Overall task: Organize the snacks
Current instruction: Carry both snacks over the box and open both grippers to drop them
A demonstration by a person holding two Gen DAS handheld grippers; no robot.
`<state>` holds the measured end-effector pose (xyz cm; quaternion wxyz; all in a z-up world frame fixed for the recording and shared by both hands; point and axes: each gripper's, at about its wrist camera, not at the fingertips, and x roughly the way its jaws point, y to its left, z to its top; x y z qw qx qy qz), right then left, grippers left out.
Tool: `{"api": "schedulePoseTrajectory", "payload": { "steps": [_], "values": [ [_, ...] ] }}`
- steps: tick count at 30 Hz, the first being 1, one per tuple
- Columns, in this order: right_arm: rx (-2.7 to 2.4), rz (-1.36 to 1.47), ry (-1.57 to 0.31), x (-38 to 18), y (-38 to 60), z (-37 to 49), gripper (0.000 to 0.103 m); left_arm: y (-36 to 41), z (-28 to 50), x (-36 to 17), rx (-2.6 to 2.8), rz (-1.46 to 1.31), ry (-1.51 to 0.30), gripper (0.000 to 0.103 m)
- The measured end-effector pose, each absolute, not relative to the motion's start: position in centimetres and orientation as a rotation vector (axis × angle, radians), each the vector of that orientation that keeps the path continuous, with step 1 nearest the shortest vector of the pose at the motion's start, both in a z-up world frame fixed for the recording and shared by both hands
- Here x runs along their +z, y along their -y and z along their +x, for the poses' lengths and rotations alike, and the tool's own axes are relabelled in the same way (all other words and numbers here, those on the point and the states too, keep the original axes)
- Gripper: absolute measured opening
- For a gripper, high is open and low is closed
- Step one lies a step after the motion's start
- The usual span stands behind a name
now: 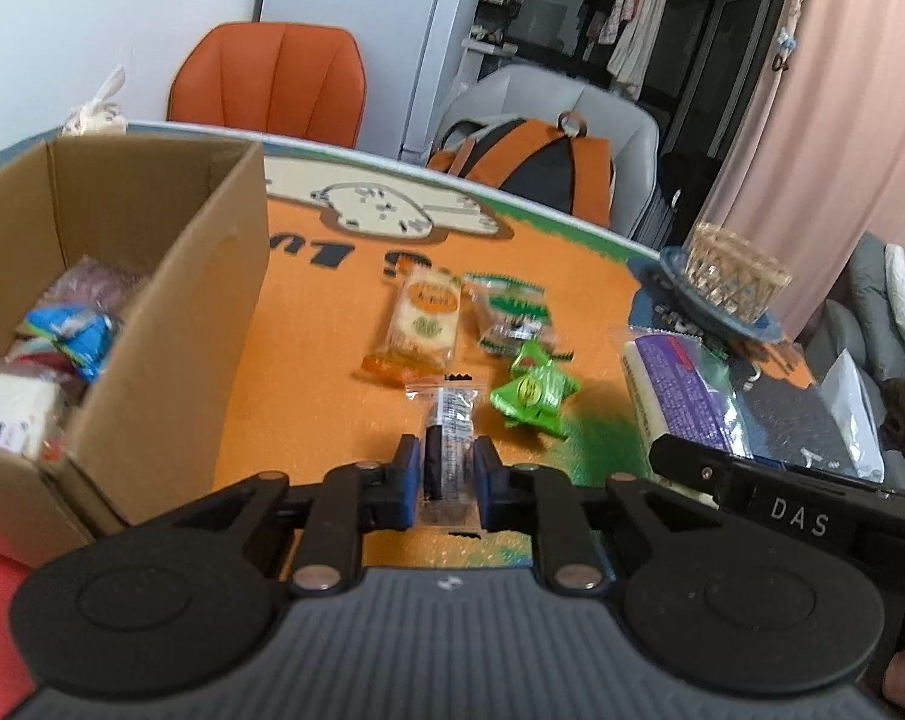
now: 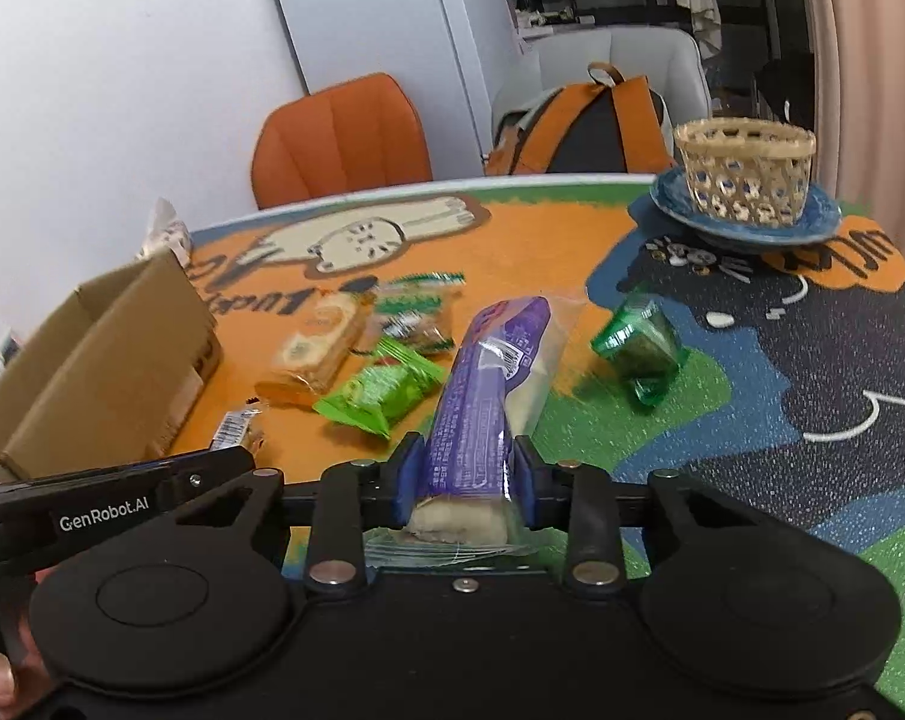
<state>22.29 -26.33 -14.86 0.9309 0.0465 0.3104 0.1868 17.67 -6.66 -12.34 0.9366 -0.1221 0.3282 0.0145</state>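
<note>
1. Table mat (image 2: 572, 228): orange with cat print, carries everything I see.
2. Cardboard box (image 1: 170, 324): at my left, already holding several wrapped snacks (image 1: 68, 336).
3. Purple snack pack (image 2: 482, 396): pinched near its end by my right gripper (image 2: 466, 480), pads tight on both sides.
4. Orange cracker pack (image 1: 419, 324) and green packets (image 1: 530, 393): loose on the mat, near the box.
5. Small clear packet (image 1: 449, 450): clamped lengthwise in my left gripper (image 1: 448, 480), just right of the box.
</note>
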Motion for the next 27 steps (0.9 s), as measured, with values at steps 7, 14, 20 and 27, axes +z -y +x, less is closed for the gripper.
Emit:
{"api": "schedulePoseTrajectory", "payload": {
  "steps": [7, 14, 20, 27],
  "values": [
    [0.422, 0.127, -0.583, -12.6, 25.8, 21.5, 0.032, 5.8, 16.8, -9.8, 0.023, -0.263, -0.614, 0.018],
    [0.473, 0.148, -0.544, -10.6, 24.0, 21.0, 0.032, 4.3, 16.0, -7.5, 0.033, -0.268, -0.563, 0.018],
    [0.517, 0.156, -0.521, -9.3, 22.2, 20.6, 0.032, 2.3, 15.2, -6.0, 0.06, -0.278, -0.531, 0.018],
    [0.567, 0.154, -0.503, -8.3, 19.8, 20.3, 0.032, 0.2, 14.5, -5.3, 0.093, -0.29, -0.513, 0.018]
  ]
}}
